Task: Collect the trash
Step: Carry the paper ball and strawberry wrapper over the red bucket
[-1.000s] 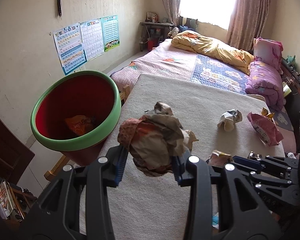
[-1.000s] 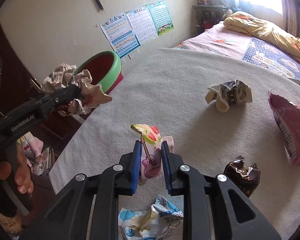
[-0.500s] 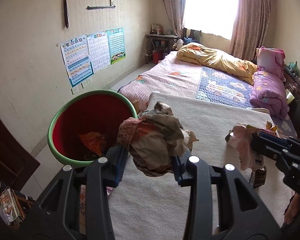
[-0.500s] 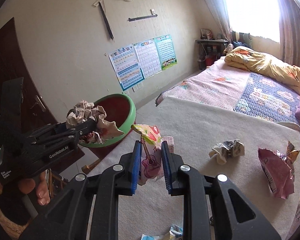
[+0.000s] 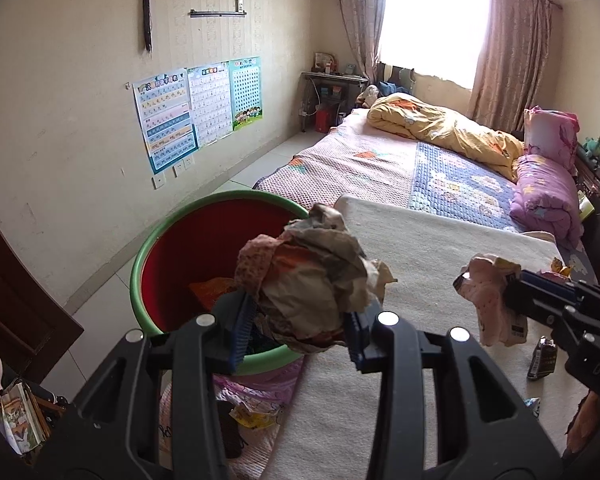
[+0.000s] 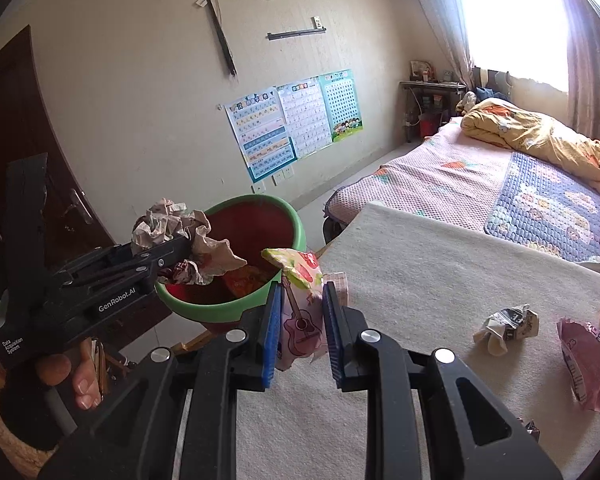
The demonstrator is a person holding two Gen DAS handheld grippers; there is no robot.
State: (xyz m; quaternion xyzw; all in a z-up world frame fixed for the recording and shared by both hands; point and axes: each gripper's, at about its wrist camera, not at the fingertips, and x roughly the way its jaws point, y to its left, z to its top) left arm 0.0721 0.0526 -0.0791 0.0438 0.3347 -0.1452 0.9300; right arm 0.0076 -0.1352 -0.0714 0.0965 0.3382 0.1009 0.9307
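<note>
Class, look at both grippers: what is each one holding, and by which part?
The left gripper pinches a crumpled paper wad across its lower middle. The right gripper clamps a pink guitar-print wrapper by its flat middle, with the top sticking out above the fingers.

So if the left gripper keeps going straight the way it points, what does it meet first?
Probably the red bin with the green rim. The left gripper, shut on the crumpled paper wad, points at the bin's right side; depth is unclear, so it may skim over the rim.

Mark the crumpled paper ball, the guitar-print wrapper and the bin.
crumpled paper ball point(image 5: 312, 280), left wrist view, middle of the wad.
guitar-print wrapper point(image 6: 300, 320), right wrist view, on the guitar print.
bin point(image 6: 224, 312), right wrist view, near green rim.
</note>
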